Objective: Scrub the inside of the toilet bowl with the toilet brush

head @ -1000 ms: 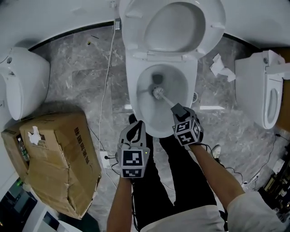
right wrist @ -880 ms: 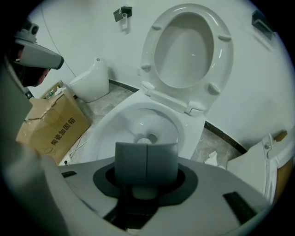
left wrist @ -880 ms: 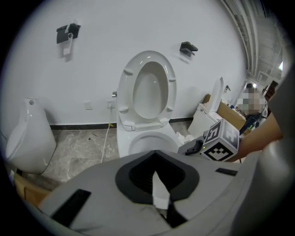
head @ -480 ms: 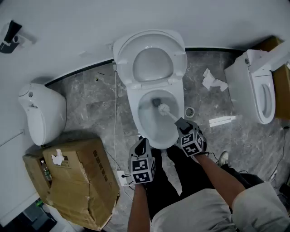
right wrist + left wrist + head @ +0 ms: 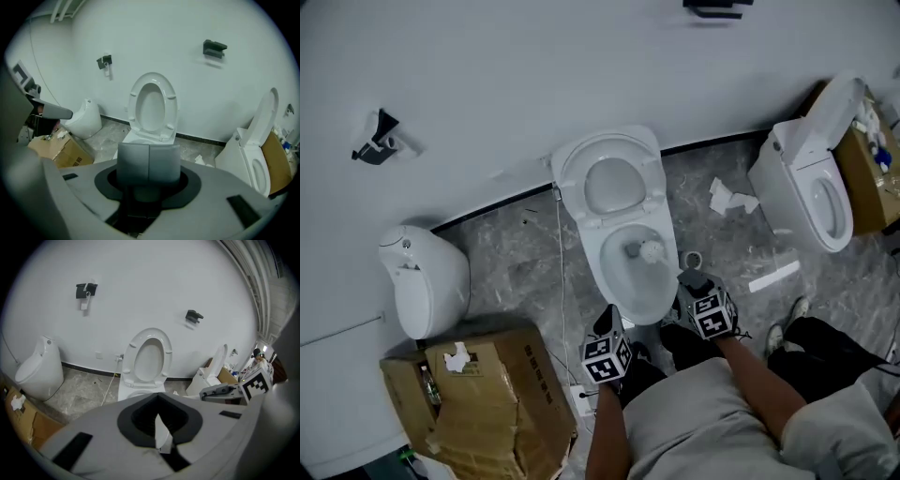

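Left gripper [image 5: 607,321] and right gripper [image 5: 695,280] have been raised; brush [image 5: 652,250] is grasped by right jaws, head ahead over bowl [image 5: 623,277]; left jaws are clenched, empty

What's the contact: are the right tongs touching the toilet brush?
Touching. In the head view the toilet brush hangs over the toilet bowl with its handle end gripped in the right tongs.

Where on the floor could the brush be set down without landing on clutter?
The widest bare floor lies between the centre toilet and the white fixture at left, edged by the cardboard box and a cable. Right of the toilet it is crowded: crumpled paper, a small roll, a white strip.
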